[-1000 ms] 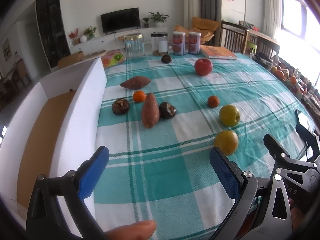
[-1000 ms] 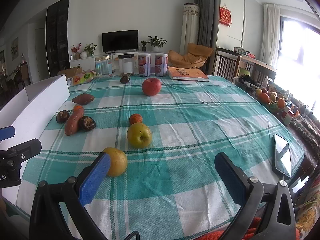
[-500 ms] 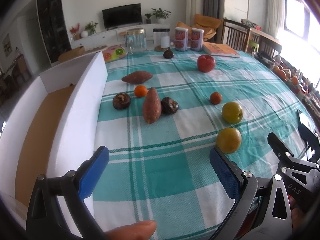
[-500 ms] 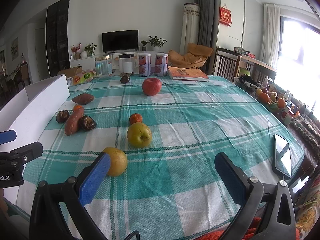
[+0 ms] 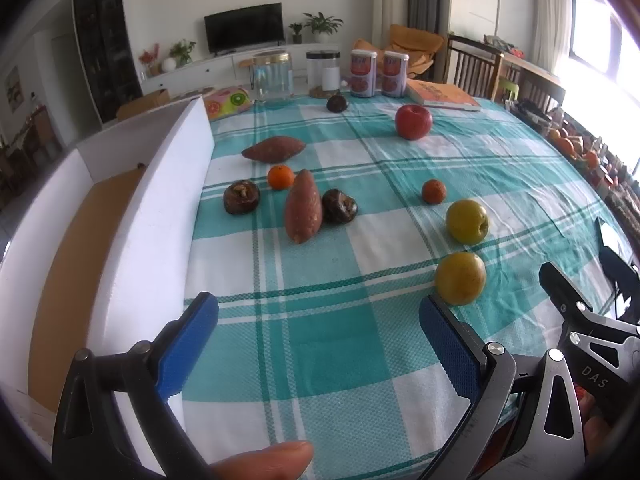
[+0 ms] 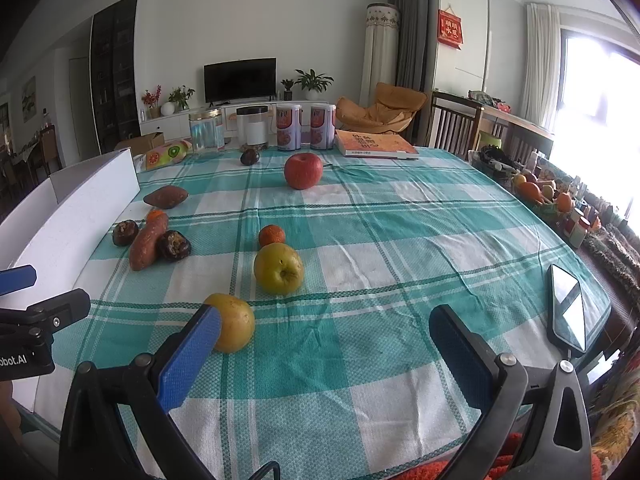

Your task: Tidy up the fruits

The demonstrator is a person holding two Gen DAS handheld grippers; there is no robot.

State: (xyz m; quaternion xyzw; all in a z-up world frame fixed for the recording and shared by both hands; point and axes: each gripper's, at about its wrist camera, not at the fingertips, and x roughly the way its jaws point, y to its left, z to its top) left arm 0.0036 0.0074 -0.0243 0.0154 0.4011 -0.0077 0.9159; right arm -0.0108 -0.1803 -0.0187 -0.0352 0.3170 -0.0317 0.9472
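Both tongs spread wide and empty: left tongs (image 5: 318, 328) low over the near edge of the counter (image 5: 332, 344), right tongs (image 6: 326, 334) beside them, left blue pad just in front of the nearest yellow fruit (image 6: 234, 322).

Fruit scattered loose on the checked cloth: second yellow fruit (image 6: 279, 268) just beyond, small orange (image 6: 271, 235) behind it, red apple (image 6: 303, 170) farther back, another orange (image 5: 280, 177) near the white box (image 5: 160, 216) at the left edge. Box seemingly the destination, nothing visible inside.

Risks, as a guess: round fruit rolling off when nudged by a pad; slipping from a shallow pinch; wrinkled cloth dragging under the tips. Crowding of the two tongs likely if both go for the same fruit.

In the way: two sweet potatoes (image 5: 303, 206) and dark wrinkled lumps (image 5: 339, 206) clustered by the box wall. Phone (image 6: 567, 308) near the right edge, jars and cans (image 6: 288, 127) and a book (image 6: 374, 145) at the far end.
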